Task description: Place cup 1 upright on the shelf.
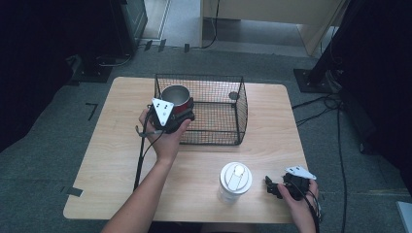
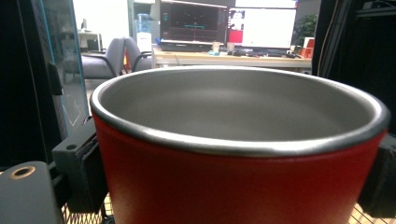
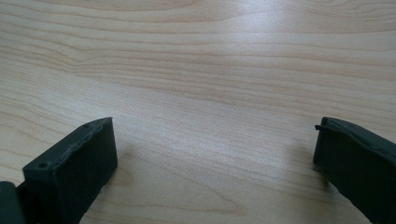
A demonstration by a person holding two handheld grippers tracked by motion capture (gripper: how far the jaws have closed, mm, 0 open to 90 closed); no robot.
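Note:
A red cup (image 1: 176, 98) with a grey metal inside is held over the left end of the black wire basket (image 1: 228, 121). My left gripper (image 1: 180, 112) is shut on it. In the left gripper view the red cup (image 2: 233, 182) sits wide between the two black jaws, one pad on each side of its wall, open mouth up. My right gripper (image 1: 270, 186) rests low on the table at the front right. In the right gripper view its fingers (image 3: 74, 168) stand wide apart over bare wood, nothing between them.
A white lidded tumbler (image 1: 235, 181) stands on the wooden table (image 1: 121, 160) just left of my right gripper. The wire basket has tall mesh walls. Cables trail off the table's left front and across the floor at the right.

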